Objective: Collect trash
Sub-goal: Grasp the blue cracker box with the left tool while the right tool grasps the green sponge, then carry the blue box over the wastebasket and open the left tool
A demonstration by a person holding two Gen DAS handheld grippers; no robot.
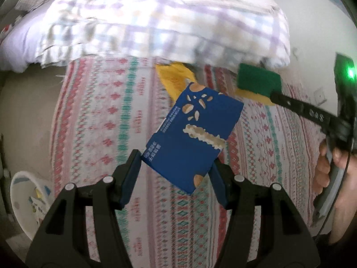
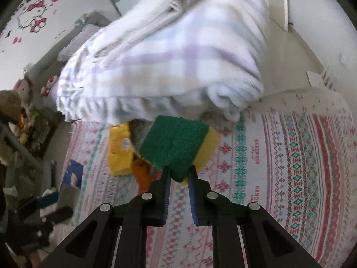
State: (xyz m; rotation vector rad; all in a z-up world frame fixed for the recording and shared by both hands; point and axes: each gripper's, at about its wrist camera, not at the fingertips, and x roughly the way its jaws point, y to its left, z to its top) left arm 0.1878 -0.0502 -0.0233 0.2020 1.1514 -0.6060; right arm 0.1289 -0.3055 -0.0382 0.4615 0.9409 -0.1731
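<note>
Left wrist view: left gripper (image 1: pixel 176 167) is clamping the blue box (image 1: pixel 194 138) by one corner, which may be slipping; right gripper (image 2: pixel 179 174) is pinching the sponge (image 2: pixel 178 145)

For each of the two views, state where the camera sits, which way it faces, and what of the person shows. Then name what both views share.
Left wrist: sits behind the left tongs, facing down at the patterned bedsheet; tongs clamp a blue snack box; a hand holds the right tongs.
Right wrist: sits behind the right tongs, facing down the bed; tongs pinch a green-and-yellow sponge; no hand visible.
Shared: sponge, box, yellow packet, plaid blanket, bedsheet.
</note>
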